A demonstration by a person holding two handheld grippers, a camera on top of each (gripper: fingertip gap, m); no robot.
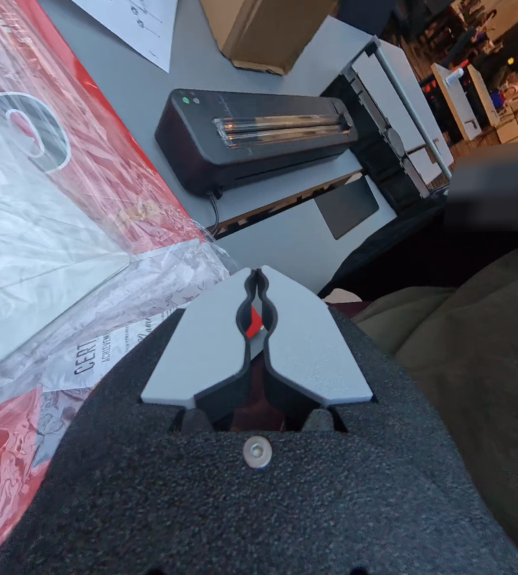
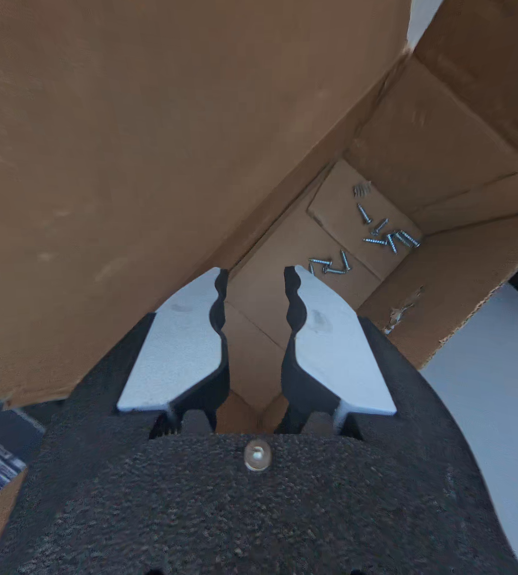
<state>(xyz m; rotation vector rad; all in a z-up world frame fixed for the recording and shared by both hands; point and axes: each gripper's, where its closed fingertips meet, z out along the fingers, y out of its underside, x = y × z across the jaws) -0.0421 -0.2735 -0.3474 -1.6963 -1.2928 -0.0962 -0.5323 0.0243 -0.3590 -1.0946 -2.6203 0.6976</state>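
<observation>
L gripper (image 1: 256, 273): jaws closed tip to tip; a red item (image 1: 255, 320) shows in the gap behind the tips, grip on it can't be confirmed. Just L of jaws: clear plastic film (image 1: 64, 236) over red/white printed sheets (image 1: 102, 354), lying on grey table (image 1: 145, 84). Ahead, well apart: black laminator-type device (image 1: 251, 140), green lamp lit. Beyond it: brown carton (image 1: 260, 31).

R gripper (image 2: 256, 275): jaws at moderate width, nothing btwn them, inside open cardboard box (image 2: 127, 124). Ahead and R of jaws: loose screws (image 2: 388, 239) on box floor, not touching.
</observation>
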